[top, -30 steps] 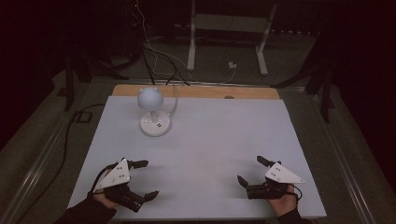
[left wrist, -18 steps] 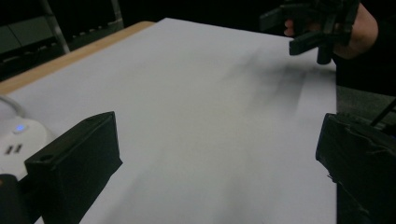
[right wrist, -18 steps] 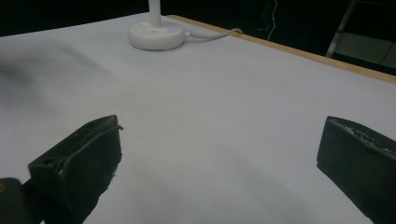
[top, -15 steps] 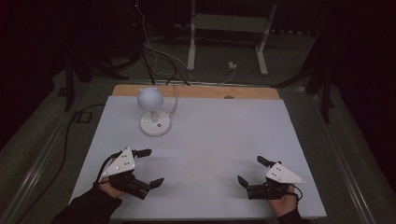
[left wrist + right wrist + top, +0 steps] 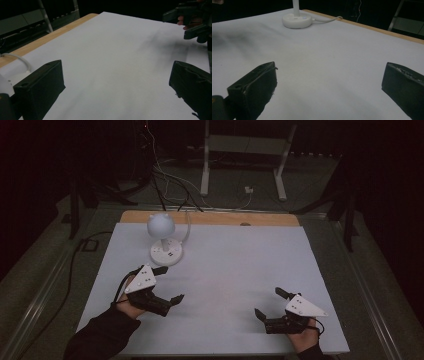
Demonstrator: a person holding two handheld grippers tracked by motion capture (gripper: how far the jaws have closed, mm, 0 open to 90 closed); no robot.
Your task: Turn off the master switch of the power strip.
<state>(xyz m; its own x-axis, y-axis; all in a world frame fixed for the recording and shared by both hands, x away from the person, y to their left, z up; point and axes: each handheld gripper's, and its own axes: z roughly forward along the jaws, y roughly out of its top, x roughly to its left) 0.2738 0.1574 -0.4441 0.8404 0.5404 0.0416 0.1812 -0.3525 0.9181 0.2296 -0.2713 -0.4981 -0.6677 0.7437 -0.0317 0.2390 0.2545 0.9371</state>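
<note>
While white lamp (image 5: pixel 162 237) stands upper left of frame on white table (image 5: pixel 235 270), we hold left gripper (image 5: pixel 167 283) just below its base, jaws wide apart, empty; right gripper (image 5: pixel 268 303) lower right, jaws apart, empty.

no readable text, labels, brands or numbers anywhere
</note>
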